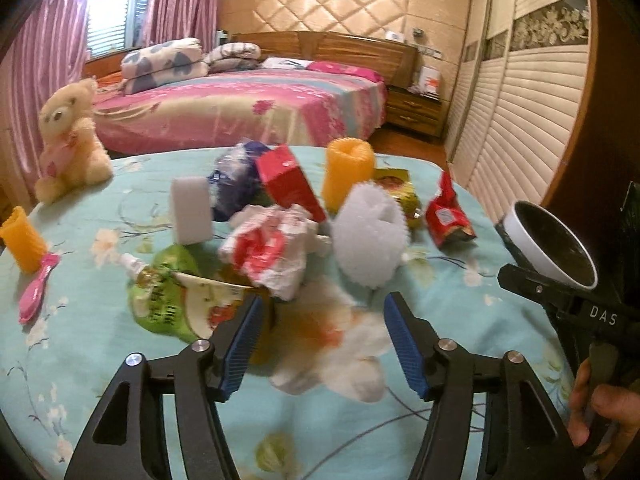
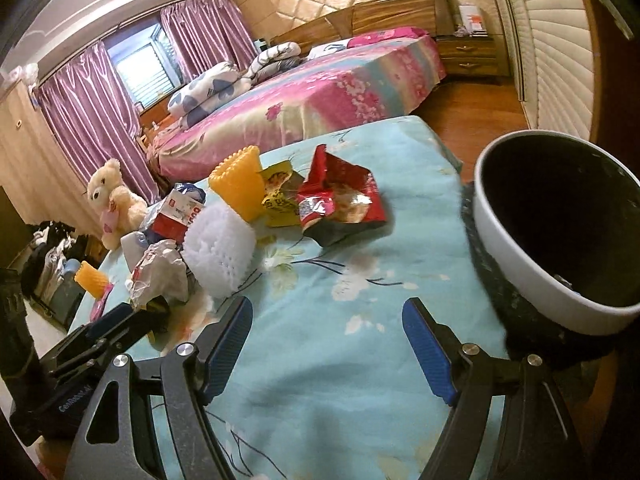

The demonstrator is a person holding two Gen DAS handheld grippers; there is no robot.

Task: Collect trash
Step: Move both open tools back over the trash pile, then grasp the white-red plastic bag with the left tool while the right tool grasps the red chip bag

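A teddy bear [image 1: 70, 140] sits on the floral tablecloth [image 1: 80, 360]; behind, a pink bed [image 1: 248, 104]; pink curtains [image 1: 180, 4].

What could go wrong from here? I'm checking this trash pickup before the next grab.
1. The left hand-held gripper is open over the cloth near the crumpled wrapper and green packet; closing may pinch the tablecloth and drag it.
2. The white spiky roller and orange roller sit among the trash and might be swept along.
3. The bin stands at the table's edge; a bump could tip it.
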